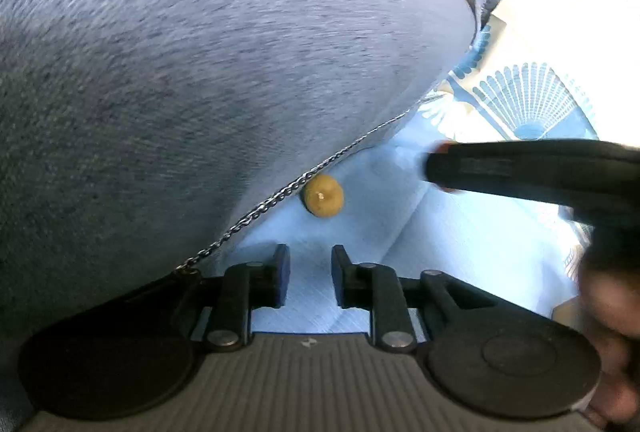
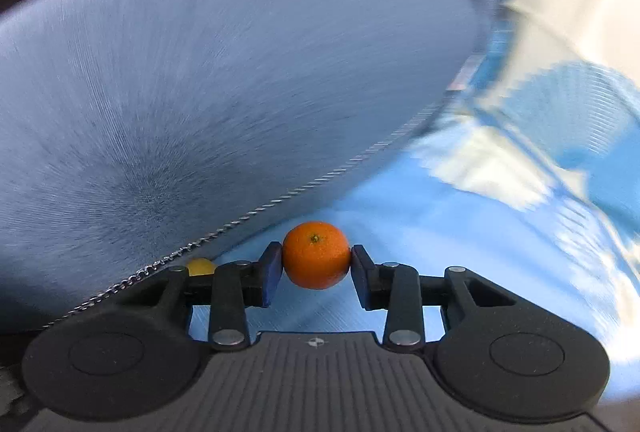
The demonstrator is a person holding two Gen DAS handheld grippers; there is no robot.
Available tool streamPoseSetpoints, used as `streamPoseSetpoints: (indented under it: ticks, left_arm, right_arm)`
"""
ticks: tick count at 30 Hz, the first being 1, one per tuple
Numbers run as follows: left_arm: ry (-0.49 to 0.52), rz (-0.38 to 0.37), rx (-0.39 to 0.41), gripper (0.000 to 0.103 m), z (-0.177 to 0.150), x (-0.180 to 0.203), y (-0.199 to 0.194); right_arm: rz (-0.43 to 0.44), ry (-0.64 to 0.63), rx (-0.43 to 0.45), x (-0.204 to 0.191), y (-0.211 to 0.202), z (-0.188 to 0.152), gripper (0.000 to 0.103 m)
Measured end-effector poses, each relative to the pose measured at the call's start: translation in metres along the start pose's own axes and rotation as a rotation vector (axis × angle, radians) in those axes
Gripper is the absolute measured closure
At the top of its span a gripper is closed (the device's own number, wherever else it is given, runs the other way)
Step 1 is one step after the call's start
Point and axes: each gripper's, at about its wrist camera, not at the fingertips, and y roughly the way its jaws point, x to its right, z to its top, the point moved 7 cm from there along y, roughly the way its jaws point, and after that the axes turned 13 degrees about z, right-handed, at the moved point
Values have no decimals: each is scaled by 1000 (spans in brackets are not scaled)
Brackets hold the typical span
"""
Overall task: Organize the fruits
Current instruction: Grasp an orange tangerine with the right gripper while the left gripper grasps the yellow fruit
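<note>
Orange [image 2: 316,255] between hand-held gripper [image 2: 316,272] pads

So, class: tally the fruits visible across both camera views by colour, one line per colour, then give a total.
Orange: 1, the orange fruit held between the right gripper fingers
Yellow: 1, the yellow fruit by the bag's zipper edge
Total: 2

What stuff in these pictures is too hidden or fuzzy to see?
- Yellow fruit, right view: mostly hidden behind the right gripper and the grey bag.
- Patterned cloth, right view: blurred.
- Orange: hidden in the left view.
</note>
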Motion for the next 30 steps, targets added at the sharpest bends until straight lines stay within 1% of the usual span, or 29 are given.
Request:
streamPoseSetpoints:
  ticks: [2, 5, 8, 10, 12, 15, 16, 17, 18, 19, 21, 24, 27, 30]
  left_arm:
    - [16, 2, 15, 66, 0, 6, -1]
    - [19, -15, 42, 63, 5, 15, 1]
    - [21, -8, 73, 62, 11, 23, 5]
    - [27, 30, 78, 62, 12, 27, 14]
    - [27, 59, 97, 62, 13, 31, 17]
    - [38, 133, 128, 62, 14, 39, 26]
    - [37, 152, 136, 65, 14, 39, 30]
    - [32, 172, 146, 71, 16, 40, 32]
    - [31, 192, 151, 73, 16, 38, 34]
    - [34, 203, 155, 73, 17, 38, 36]
    - [35, 201, 155, 74, 17, 38, 36]
    - [65, 164, 145, 75, 15, 37, 33]
    - [136, 106, 131, 75, 12, 37, 23]
    - [207, 74, 161, 75, 11, 33, 4]
  right_arm:
    - [-28, 48, 45, 1, -33, -11, 64]
    - [-64, 100, 94, -5, -70, -35, 64]
    - [-106, 146, 123, -11, -104, -64, 64]
    - [-110, 191, 142, -18, -125, -83, 64]
    - [-106, 227, 157, -25, -138, -102, 64]
    - [-123, 226, 153, -41, -157, -130, 64]
    - [-125, 225, 148, -45, -162, -140, 64]
    - [-125, 230, 145, -47, -164, -146, 64]
    - [-119, 239, 144, -51, -170, -153, 64]
    - [-112, 244, 144, -57, -172, -159, 64]
    - [-113, 239, 148, -70, -173, -170, 64]
    - [-105, 217, 139, -85, -169, -182, 64]
    - [-85, 186, 136, -96, -161, -184, 64]
    - [-80, 197, 122, -99, -150, -185, 64]
